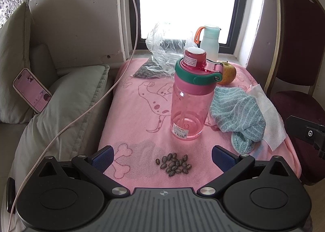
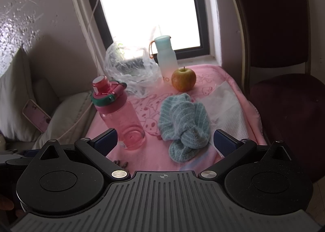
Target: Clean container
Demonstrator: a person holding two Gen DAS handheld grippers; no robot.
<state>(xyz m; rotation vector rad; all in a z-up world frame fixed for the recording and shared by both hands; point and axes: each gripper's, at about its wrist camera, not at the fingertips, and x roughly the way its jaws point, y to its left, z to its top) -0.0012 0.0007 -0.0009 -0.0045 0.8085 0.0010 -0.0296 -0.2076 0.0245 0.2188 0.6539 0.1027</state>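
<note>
A pink transparent bottle (image 1: 187,106) with a green-banded lid stands upright on the pink towel-covered table (image 1: 138,110); it also shows in the right wrist view (image 2: 121,118). A crumpled light-blue striped cloth (image 1: 237,114) lies to its right, on a white paper towel (image 1: 268,114); the cloth shows in the right wrist view (image 2: 183,124). My left gripper (image 1: 162,158) is open and empty, short of the bottle, over a small pile of dark seeds (image 1: 174,165). My right gripper (image 2: 165,142) is open and empty, just before the cloth.
An apple (image 1: 227,72), a pale bottle with an orange loop (image 1: 210,41) and a clear plastic bag (image 1: 162,53) sit at the back by the window. Pillows and a phone (image 1: 31,89) lie left. A dark red chair (image 1: 298,49) stands right. A white cable (image 1: 81,114) hangs at left.
</note>
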